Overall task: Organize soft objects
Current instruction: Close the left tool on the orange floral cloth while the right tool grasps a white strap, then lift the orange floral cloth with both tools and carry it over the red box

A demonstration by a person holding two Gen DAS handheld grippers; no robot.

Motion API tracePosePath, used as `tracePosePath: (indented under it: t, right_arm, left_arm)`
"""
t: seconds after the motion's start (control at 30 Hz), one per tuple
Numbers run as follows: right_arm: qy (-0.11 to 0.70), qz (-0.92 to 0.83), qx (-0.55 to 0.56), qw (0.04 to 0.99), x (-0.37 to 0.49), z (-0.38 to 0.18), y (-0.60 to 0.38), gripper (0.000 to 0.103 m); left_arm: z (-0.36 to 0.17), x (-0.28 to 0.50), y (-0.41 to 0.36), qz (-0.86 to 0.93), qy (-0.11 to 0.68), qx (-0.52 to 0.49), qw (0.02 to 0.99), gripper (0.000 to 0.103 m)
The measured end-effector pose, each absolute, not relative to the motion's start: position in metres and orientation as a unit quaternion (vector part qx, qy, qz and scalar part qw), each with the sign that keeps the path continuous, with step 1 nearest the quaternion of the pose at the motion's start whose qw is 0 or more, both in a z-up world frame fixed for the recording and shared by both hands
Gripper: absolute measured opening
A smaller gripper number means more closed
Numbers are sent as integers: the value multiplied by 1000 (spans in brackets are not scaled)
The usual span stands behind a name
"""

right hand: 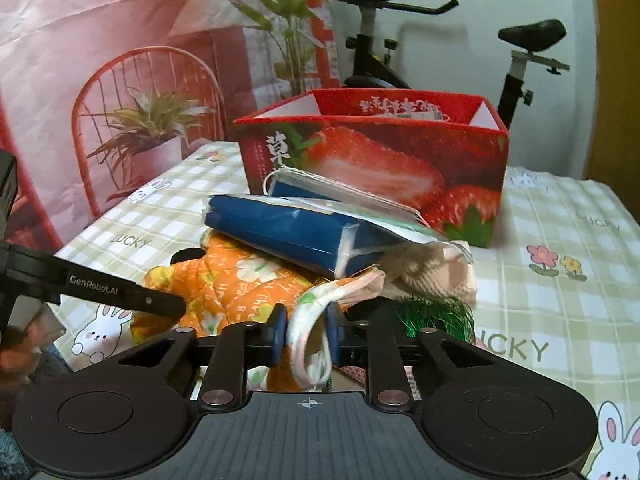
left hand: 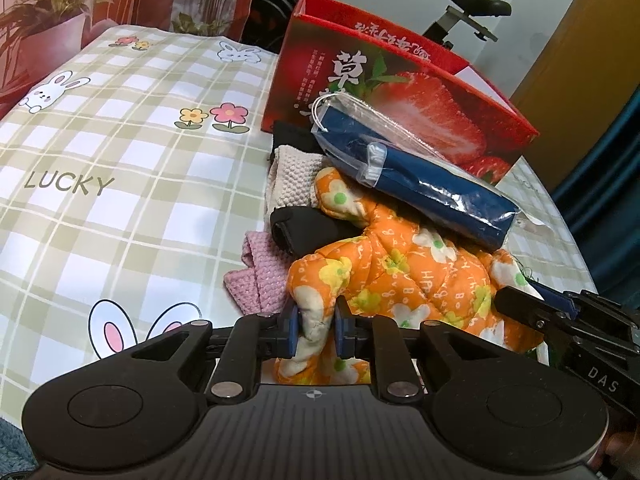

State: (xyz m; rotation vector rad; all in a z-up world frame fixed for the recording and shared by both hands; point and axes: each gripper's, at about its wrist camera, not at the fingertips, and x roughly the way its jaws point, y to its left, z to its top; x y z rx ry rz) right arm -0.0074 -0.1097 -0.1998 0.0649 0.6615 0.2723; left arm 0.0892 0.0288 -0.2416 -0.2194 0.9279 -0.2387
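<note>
An orange floral quilted garment point(left hand: 400, 264) point(right hand: 236, 280) lies at the bottom of a heap on the checked tablecloth. My left gripper point(left hand: 316, 328) is shut on its near left corner. My right gripper point(right hand: 306, 336) is shut on its white, pink-trimmed edge at the other end. On top of the garment rests a blue folded item in a clear plastic bag point(left hand: 420, 184) point(right hand: 288, 232). A cream knit cloth point(left hand: 292, 180) point(right hand: 428, 272), a pink knit cloth point(left hand: 260, 276) and a black item point(left hand: 304, 232) lie in the same heap. An open red strawberry box point(left hand: 400, 100) point(right hand: 372, 160) stands just behind.
The table point(left hand: 120, 160) point(right hand: 560, 300) carries a checked cloth with rabbits and flowers. A green tinsel tuft point(right hand: 436, 316) sits beside my right gripper. An exercise bike point(right hand: 520, 60) and a red printed backdrop point(right hand: 100, 60) stand behind the table.
</note>
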Motion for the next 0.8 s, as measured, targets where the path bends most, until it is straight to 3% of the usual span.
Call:
tracePosePath:
  t: [0.5, 0.8]
  right_arm:
    - [343, 146, 61, 926, -2, -208, -114, 16]
    - [340, 137, 69, 928, -3, -208, -118, 10]
  left_arm:
    - [-247, 93, 29, -115, 457, -105, 876, 18]
    - [-242, 89, 30, -132, 447, -108, 878, 14]
